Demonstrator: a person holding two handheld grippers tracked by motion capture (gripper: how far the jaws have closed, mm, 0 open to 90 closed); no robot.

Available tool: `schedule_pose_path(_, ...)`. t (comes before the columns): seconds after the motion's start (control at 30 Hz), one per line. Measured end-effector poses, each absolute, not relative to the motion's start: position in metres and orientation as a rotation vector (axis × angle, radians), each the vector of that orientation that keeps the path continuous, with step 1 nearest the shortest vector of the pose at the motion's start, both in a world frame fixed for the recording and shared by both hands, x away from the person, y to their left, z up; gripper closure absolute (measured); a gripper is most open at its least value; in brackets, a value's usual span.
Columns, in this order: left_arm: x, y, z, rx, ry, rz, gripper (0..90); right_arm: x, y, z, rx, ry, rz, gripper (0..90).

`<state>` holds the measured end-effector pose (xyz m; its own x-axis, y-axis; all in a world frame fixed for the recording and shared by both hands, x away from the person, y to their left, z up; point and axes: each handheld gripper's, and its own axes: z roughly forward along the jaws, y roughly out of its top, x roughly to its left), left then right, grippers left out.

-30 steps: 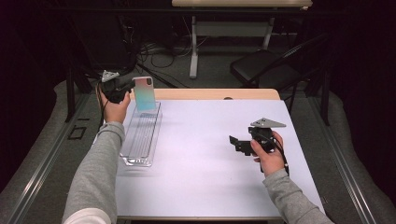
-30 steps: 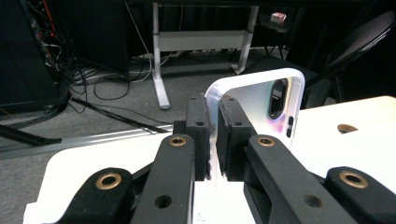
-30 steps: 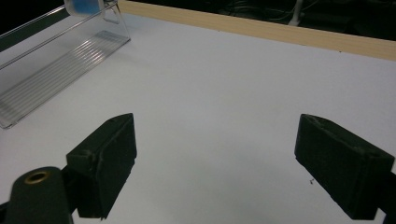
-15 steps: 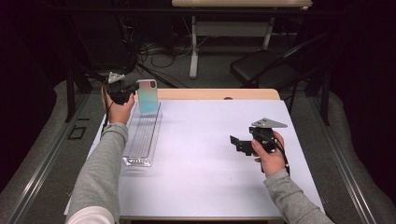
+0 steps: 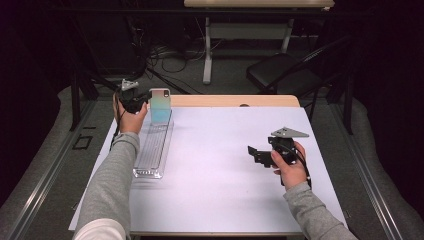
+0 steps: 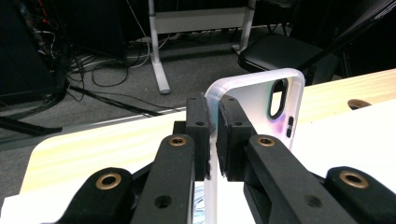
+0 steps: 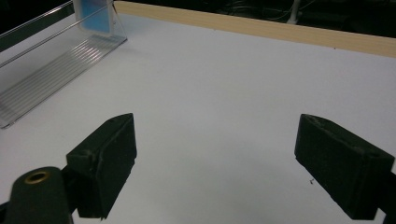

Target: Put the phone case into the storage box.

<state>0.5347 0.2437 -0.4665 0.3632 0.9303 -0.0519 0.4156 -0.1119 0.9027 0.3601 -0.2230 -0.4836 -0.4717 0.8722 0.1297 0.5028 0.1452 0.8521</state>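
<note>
Left gripper (image 5: 141,98) clamped on edge of phone case (image 5: 160,106), held upright over far end of clear rack (image 5: 152,150) at table's left side. Case looks light, thin, somewhat flexible, likely slick plastic; rim beside camera cutout seems best hold, as taken in left gripper view (image 6: 212,135). Rack: long ribbed tray, no other items seen in slots; whether case bottom sits in slot, cannot tell. Right gripper (image 5: 257,154) spread wide, holding nothing, low over bare white table (image 5: 220,170), well apart from rack.
</note>
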Motion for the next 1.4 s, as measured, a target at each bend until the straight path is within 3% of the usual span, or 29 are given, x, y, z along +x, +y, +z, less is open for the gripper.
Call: schedule_pose_path(1.4, 0.540, 0.249, -0.484, 1.716, 1.218, 0.705, 83.3, 0.361, -0.222, -0.489, 1.330, 2.042, 1.264, 12.5)
